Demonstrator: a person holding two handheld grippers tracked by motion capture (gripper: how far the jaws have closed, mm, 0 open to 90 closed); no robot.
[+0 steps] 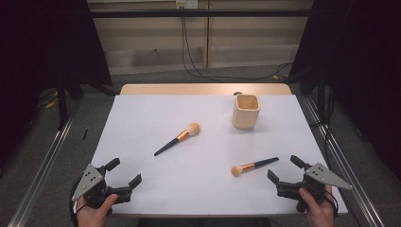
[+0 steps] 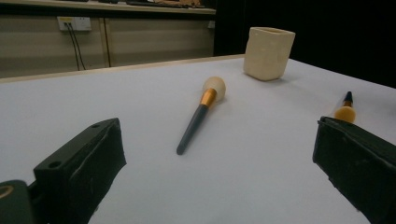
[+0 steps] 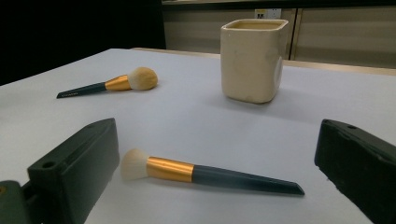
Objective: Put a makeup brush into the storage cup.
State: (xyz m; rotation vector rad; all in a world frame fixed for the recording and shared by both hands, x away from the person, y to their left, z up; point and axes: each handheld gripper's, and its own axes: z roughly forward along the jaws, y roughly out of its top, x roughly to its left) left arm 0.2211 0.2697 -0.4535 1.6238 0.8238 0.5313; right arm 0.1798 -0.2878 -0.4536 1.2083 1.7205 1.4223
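Both hands enter from the near edge of the desk (image 1: 142, 118), which is covered in white.

Left gripper (image 1: 124, 176): held low over the near-left corner, grey plate on top, pointing forward and toward the desk's middle. Fingers (image 2: 79, 168) spread wide, nothing between them, nothing touched. In the left gripper view the far brush (image 2: 198, 116) lies ahead between the two fingers, well apart from them, its handle end nearest the camera.

Right gripper (image 1: 283, 169): held low over the near-right corner, pointing forward and to the left. Fingers (image 3: 74, 172) spread wide, holding nothing. The near brush (image 1: 254, 166) lies flat on the desk just beyond the fingertips; in the right gripper view it lies crosswise between the two fingers, bristle head close to the left-hand finger, dark handle tip toward the other. No contact visible.

Things on the desk: far brush (image 1: 177, 138) lies near the centre, bristle head pointing toward the far right. Cream square cup (image 1: 246, 111) stands upright at the far right, open mouth up, well apart from both brushes. The two brushes lie apart from each other.
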